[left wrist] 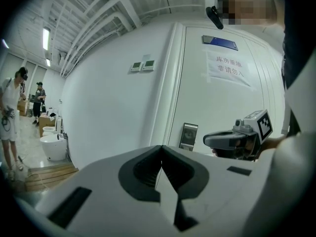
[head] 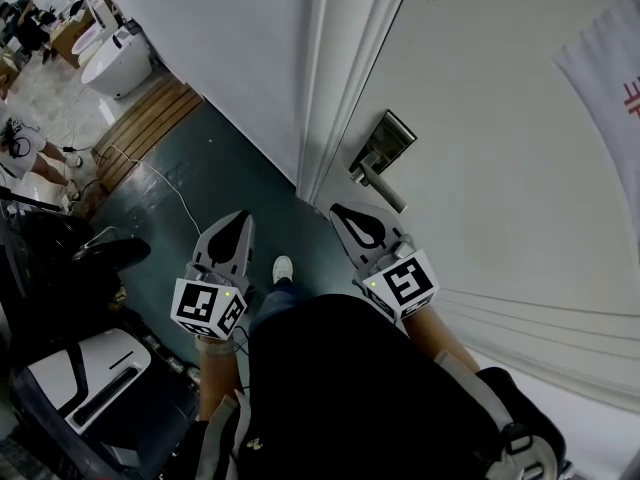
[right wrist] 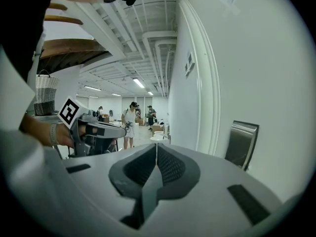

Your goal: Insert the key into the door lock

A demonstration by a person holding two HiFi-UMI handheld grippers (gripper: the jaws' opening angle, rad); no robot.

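Note:
The door lock is a metal plate with a lever handle on the white door. It also shows in the left gripper view as the plate and in the right gripper view as the plate. My left gripper is held over the dark floor, left of the door edge, jaws shut and empty. My right gripper sits just below the handle, also shut with nothing in it. Each gripper sees the other: right gripper, left gripper. No key is visible in any view.
A white door frame runs beside the lock. White toilets and a wooden platform stand far left, with a cable on the floor. Black and white equipment is at lower left. People stand in the hall behind.

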